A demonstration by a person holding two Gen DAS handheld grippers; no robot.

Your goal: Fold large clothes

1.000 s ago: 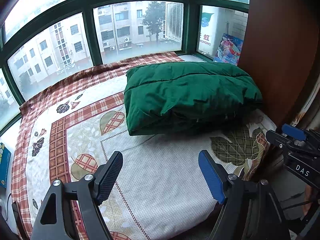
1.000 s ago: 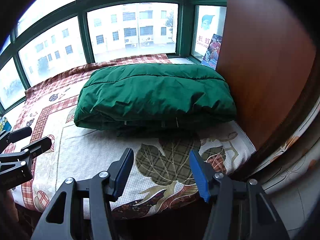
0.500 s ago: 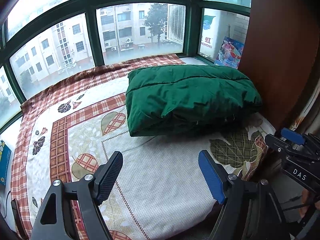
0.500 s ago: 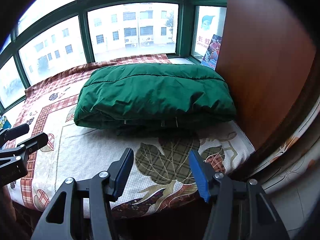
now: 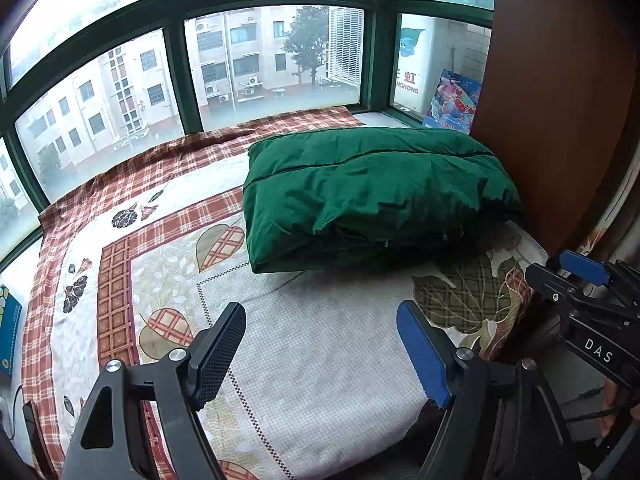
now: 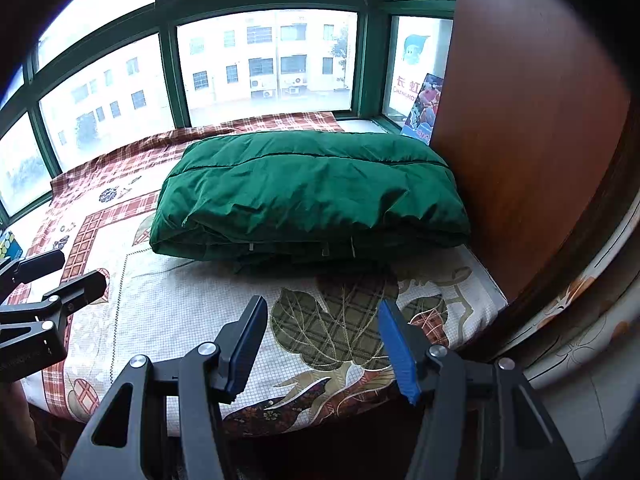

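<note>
Green coat: padded coat (image 5: 372,196) lies as a thick rectangular bundle on the bed, layers stacked; judged already folded, since edges and small tabs line up along its near side.
Coat position: toward the far right of the bed (image 5: 320,360), its right end touching or just beside the wooden cabinet (image 5: 560,100); which, I cannot tell. Well short of the window (image 5: 272,60) behind it.
Why there: judged parked against the cabinet to leave the near part of the bed free; the bulk holds its own shape, nothing pins it.
Bedspread: quilted, leaf and plaid print (image 6: 340,324); bare cloth between the coat and both tools.
Left gripper: left gripper (image 5: 320,344) has its fingers spread wide with nothing between them; poised above the near edge of the bed, left of the coat's near corner, pointing toward the window.
Right gripper: right gripper (image 6: 322,348) likewise spread and empty; held over the near edge of the bed, directly in front of the coat's near side, apart from it.
Pose: both tools level, side by side, aimed the same way; each shows at the margin of the other's view.
Stage: judged at or near the end of the fold; no contact with the coat.
Risk: puffy layers may spring open if nudged.
Window sill: picture book (image 5: 454,102) propped by the cabinet, beyond the coat.
</note>
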